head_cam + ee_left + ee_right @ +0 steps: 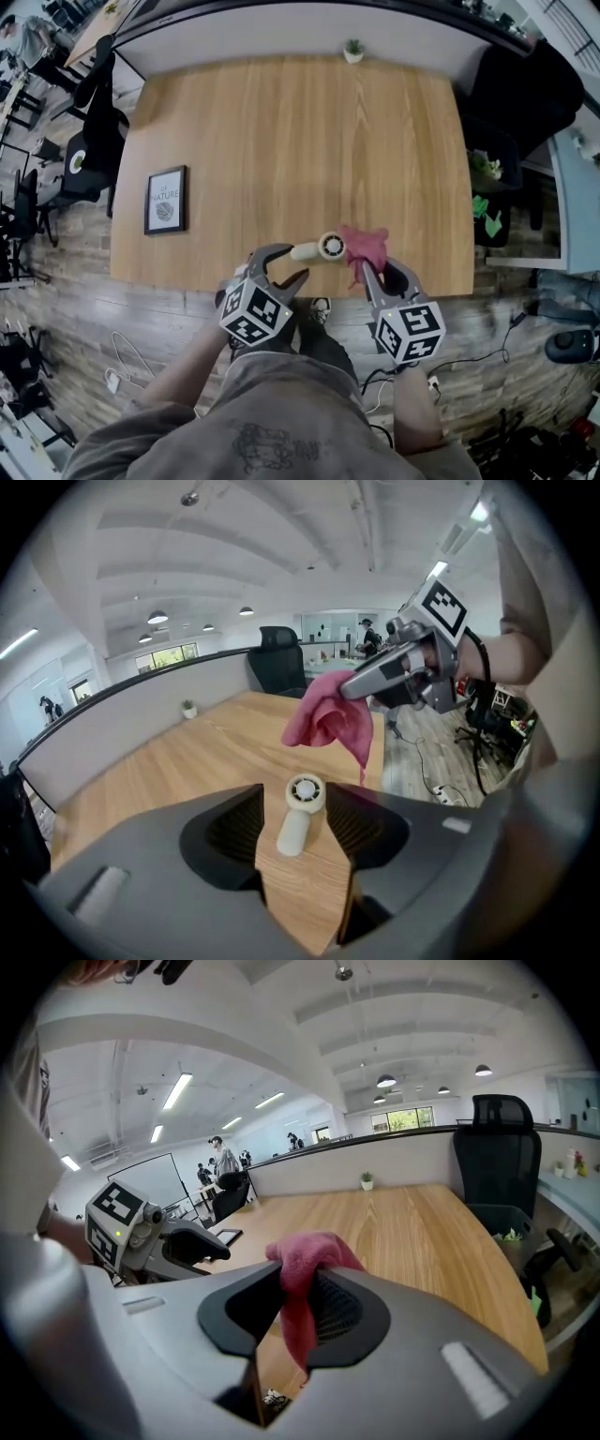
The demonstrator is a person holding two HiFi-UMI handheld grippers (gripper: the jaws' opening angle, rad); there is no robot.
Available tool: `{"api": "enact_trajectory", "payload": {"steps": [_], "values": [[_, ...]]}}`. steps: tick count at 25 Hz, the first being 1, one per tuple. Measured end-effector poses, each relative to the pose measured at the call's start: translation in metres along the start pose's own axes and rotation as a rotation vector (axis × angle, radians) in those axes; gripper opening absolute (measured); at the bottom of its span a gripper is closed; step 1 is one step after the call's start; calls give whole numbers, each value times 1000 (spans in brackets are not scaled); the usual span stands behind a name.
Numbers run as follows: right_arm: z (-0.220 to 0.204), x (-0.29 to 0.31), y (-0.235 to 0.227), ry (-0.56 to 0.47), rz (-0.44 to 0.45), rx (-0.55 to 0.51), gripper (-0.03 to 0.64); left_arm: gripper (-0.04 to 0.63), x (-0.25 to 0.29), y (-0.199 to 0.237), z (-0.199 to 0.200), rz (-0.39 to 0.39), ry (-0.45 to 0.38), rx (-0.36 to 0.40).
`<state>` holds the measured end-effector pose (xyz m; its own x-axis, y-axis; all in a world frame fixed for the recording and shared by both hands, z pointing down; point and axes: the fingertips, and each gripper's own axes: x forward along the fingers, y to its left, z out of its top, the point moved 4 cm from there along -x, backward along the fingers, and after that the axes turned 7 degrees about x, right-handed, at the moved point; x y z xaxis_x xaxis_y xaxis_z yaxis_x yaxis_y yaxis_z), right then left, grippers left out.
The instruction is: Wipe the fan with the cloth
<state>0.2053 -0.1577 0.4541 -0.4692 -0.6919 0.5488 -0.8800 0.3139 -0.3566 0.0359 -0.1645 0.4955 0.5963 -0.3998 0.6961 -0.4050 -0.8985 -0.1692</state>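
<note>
Fan: a small cream handheld fan (322, 248) lay on its side near the front edge of the table, round head toward the cloth, handle toward the left gripper.
Cloth: a pinkish-red cloth (364, 246) was bunched just beside the fan's head, a loose tail hanging from it; whether it touched the fan could not be told.
Right gripper: the right gripper (378, 270) had its jaws pinched tight on the cloth, a bunch standing above the pads and the tail drooping below them in the right gripper view.
Left gripper: the left gripper (296, 264) had its jaws wide apart and gripped nothing; in the left gripper view the fan lay in the gap between the jaw tips, with bare wood showing on both sides of it.
Marker cubes: one cube (255, 314) rode on the left gripper, another (410, 330) on the right.
Table: a light wooden table (281, 141), its front edge close to the person.
Picture frame: a black-framed print (165, 200) lay flat on the table's left side, well apart from the fan.
Potted plant: a small plant in a white pot (353, 50) stood at the far edge.
Chair: a black office chair (497, 1152) stood beyond the table's far right corner.
</note>
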Motion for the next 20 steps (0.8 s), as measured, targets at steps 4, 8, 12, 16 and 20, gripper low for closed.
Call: {"api": "enact_trajectory", "payload": {"steps": [4,8,12,16,20], "values": [[-17,21,-4,38,-15,23,81,227,24,0,-22,-16,75,87],[-32,42,-7,65,-27,36,81,229,49,2,-45,-45,85,47],[-44,59,-14,81,-45,41,81,229,76,-2,-70,-76,110,7],[-59,76,-17,96,-56,61,81,229,93,-4,-89,-104,123,-61],[-77,91,-21,111,-72,84,81,229,102,-2,-97,-87,138,-12]]}}
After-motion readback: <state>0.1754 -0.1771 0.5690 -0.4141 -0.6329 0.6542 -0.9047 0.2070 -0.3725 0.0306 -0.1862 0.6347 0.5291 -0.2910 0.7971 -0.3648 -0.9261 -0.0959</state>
